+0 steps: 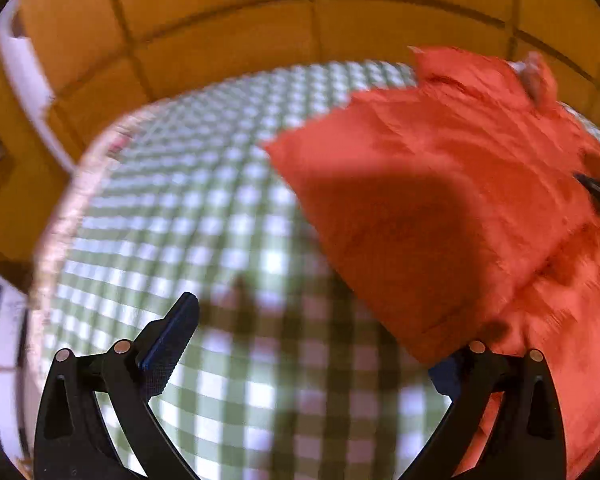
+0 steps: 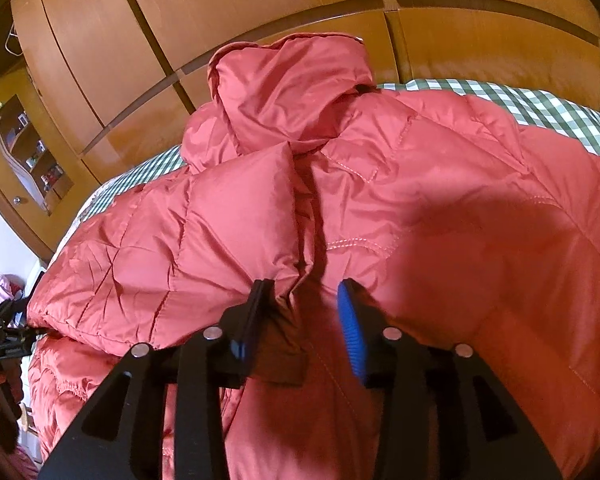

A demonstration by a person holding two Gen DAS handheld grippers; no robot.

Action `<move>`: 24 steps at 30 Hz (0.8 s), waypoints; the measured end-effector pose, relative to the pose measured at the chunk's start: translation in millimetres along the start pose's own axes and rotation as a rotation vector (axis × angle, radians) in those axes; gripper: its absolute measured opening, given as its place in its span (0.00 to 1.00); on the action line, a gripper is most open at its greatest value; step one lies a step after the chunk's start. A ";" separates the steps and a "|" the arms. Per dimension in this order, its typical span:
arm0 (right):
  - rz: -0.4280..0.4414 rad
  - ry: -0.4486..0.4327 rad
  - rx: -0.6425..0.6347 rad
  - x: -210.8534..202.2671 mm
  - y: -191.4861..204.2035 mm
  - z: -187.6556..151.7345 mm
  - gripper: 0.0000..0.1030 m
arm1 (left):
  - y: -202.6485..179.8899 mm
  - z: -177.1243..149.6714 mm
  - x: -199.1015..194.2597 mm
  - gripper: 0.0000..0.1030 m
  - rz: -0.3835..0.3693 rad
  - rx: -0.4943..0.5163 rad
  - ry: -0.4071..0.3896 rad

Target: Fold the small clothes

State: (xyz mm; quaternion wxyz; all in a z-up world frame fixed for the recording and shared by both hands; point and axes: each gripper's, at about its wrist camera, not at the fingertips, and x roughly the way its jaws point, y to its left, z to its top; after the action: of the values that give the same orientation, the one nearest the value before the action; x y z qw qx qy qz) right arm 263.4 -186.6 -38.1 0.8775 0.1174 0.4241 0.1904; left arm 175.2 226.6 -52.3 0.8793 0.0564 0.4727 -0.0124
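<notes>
Left claw (image 1: 312, 344) is hanging spread wide over the green-and-white checked cloth (image 1: 204, 216), nothing between its fingers. Left finger pad (image 1: 168, 344) is showing clear; the right finger is sitting partly under the edge of the red jacket (image 1: 440, 208), so contact there can't be called. Left wrist view is motion-blurred.

The jacket is lying on the checked surface, occupying the right half of the left wrist view, with its near corner coming down to the left claw's right finger. Can't tell if the surface is a bed or a tabletop. A dark tip, probably the other claw, is poking in at the right edge on top of the fabric.

Right claw (image 2: 300, 316) is sitting partly open directly over the quilted red jacket (image 2: 440, 208). A raised fold of fabric (image 2: 288, 280) is running up between the fingers; the left finger is touching it, while the blue-padded right finger (image 2: 350, 328) is standing off with a gap. Not clamped.

Jacket hood (image 2: 292, 88) is bunched up at the far end, standing above the body. One panel (image 2: 236, 216) is lying folded over the front, left of the centre seam. Checked cloth (image 2: 540, 108) is showing past the jacket on the far right and far left.

Wooden wardrobe doors (image 2: 260, 4) are filling the background in both views. A glass-fronted cabinet (image 2: 28, 152) is sitting at the left.
</notes>
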 end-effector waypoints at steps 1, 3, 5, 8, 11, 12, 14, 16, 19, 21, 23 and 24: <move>0.000 0.000 -0.001 0.2 -0.2 0.2 0.37 | 0.5 -3.8 -2.4 0.96 -0.037 0.013 0.003; 0.001 -0.001 -0.002 -0.2 0.5 -0.4 0.38 | -0.3 -14.6 -12.2 0.96 -0.083 0.014 -0.003; -0.002 0.001 -0.003 0.5 0.8 -0.6 0.39 | -6.7 -25.1 -20.8 0.96 -0.113 0.010 0.004; -0.003 0.002 -0.006 0.5 1.5 -1.5 0.39 | -3.4 -42.6 -37.0 0.96 -0.065 -0.003 -0.019; -0.007 0.005 -0.014 0.7 3.2 -2.0 0.41 | 17.8 -43.8 -66.9 0.96 -0.130 -0.256 -0.173; -0.011 0.005 -0.018 0.7 4.4 -2.1 0.41 | 22.7 -42.5 -74.6 0.96 -0.179 -0.361 -0.232; -0.020 0.003 -0.023 0.3 5.9 -2.4 0.41 | 20.9 -34.8 -81.2 0.96 -0.263 -0.561 -0.327; -0.027 -0.002 -0.024 -0.6 6.7 -2.9 0.43 | 1.5 -19.5 -73.7 0.96 -0.302 -0.656 -0.360; -0.028 -0.023 -0.017 -5.4 6.2 -4.9 0.51 | -50.2 9.6 -47.4 0.96 -0.295 -0.659 -0.350; -0.024 -0.034 -0.008 -9.5 4.3 -7.0 0.58 | -79.1 21.6 -30.7 0.96 -0.251 -0.623 -0.339; -0.022 -0.040 0.002 -13.6 2.2 -10.1 0.61 | -107.1 33.4 -6.6 0.96 -0.121 -0.528 -0.326; -0.019 -0.041 0.008 -16.2 0.6 -12.3 0.63 | -118.4 36.0 4.5 0.96 -0.058 -0.464 -0.320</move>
State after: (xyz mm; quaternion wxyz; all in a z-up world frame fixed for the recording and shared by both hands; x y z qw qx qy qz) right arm 244.4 -192.6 -34.1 0.8874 0.1210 0.4078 0.1779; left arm 198.7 105.1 -46.7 0.9315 -0.1627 0.3193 0.0623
